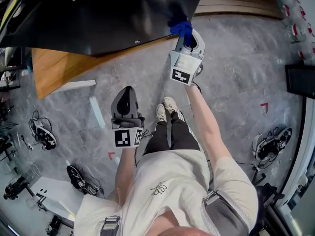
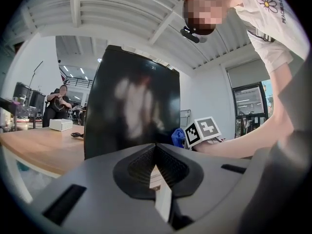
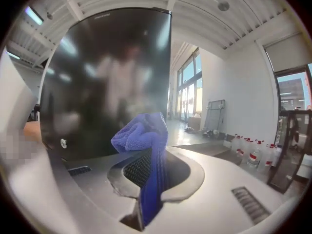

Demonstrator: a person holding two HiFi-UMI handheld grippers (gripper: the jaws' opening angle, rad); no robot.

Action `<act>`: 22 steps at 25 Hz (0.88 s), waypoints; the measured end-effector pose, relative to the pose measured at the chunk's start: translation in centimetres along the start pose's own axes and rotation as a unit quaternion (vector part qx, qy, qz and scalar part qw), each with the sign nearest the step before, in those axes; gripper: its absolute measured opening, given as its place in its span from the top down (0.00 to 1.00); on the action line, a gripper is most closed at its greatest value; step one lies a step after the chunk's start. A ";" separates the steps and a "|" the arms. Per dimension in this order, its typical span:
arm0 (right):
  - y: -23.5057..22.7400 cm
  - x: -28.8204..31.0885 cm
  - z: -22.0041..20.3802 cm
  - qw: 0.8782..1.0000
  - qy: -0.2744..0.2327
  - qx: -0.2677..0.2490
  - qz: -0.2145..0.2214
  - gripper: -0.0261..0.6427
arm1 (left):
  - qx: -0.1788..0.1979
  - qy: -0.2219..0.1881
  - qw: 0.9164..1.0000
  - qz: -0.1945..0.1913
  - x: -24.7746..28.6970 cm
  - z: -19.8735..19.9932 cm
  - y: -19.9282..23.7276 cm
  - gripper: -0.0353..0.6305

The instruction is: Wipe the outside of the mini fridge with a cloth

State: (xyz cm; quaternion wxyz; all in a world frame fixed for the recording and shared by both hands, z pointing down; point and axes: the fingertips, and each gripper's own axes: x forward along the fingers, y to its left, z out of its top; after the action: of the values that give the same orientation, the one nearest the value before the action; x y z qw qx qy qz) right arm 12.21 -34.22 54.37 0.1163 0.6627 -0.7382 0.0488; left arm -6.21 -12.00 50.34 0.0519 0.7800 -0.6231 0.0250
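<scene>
One blue microfibre cloth (image 3: 141, 133), clamped lengthwise in right gripper (image 3: 148, 172), pointing at glossy black mini fridge (image 3: 107, 77); left gripper (image 2: 156, 154) closed, empty.

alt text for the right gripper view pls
The right gripper is shut on a bunched blue cloth, held up close to the glossy black mini fridge. Beyond are tall windows and a row of bottles at right.

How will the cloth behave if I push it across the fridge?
Probably floppy: the cloth bunches and droops over the right gripper, which is shut on it. Its fuzzy pile likely drags on the glossy fridge, so it may fold rather than slide.
</scene>
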 end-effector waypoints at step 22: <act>-2.2 -3.6 -0.5 1.000 -0.011 -0.001 -0.024 0.87 | -0.012 0.001 0.999 0.030 -1.8 -0.8 1.5 0.94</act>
State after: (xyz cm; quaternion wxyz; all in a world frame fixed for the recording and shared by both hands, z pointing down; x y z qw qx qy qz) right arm 14.81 -30.87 53.83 0.1096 0.6809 -0.7231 0.0380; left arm -8.04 -10.54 51.00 0.0612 0.7604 -0.6462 0.0202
